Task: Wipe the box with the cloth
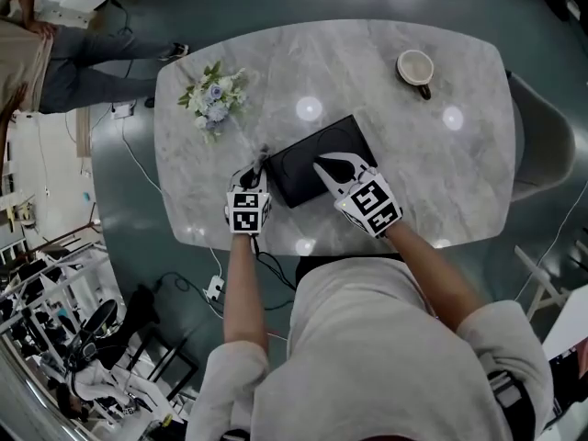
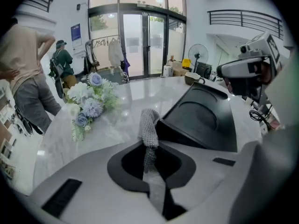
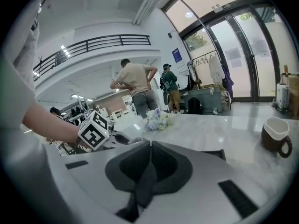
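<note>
A flat black box lies in the middle of the marble table. My left gripper is at the box's left edge, shut on a grey knitted cloth that sticks up from its jaws beside the box. My right gripper reaches over the box top with its jaws shut. In the right gripper view nothing shows between the closed jaws, and only a dark corner of the box peeks out from behind them.
A bunch of pale blue and white flowers lies on the table's far left. A brown and white mug stands at the far right. A grey chair is beside the table's right edge, and a person stands at the far left.
</note>
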A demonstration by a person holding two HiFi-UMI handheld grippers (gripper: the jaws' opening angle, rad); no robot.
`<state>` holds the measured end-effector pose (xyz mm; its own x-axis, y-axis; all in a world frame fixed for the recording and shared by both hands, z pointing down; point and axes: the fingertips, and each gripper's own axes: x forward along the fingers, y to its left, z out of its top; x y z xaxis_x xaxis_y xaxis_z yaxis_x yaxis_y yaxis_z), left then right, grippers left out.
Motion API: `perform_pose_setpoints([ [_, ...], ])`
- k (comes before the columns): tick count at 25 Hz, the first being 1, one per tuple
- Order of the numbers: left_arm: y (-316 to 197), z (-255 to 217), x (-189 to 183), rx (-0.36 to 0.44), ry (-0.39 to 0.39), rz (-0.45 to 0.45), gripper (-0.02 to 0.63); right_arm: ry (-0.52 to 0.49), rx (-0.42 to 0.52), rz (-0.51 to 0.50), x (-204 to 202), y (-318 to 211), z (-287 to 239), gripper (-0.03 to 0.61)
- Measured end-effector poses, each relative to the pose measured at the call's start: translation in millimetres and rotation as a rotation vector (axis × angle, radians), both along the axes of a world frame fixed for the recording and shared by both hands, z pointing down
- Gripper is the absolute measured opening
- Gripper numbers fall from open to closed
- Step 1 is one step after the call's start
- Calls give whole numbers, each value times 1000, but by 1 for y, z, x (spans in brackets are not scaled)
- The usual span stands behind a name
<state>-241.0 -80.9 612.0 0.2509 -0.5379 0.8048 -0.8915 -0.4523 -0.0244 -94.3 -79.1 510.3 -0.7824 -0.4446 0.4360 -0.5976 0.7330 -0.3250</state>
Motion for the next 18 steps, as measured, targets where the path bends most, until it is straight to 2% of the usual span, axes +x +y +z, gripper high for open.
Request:
perform_pose_setpoints([
  [3,0,1,4,-4,48,-7,37,3,-10,-4,-1,1,3,32],
  [8,8,-5,10,10,25,25,37,3,-18,-16,-1,8,1,32],
  [18,25,-7,19,19,41,32,37,21,-15,-46,1,25,-1,32],
])
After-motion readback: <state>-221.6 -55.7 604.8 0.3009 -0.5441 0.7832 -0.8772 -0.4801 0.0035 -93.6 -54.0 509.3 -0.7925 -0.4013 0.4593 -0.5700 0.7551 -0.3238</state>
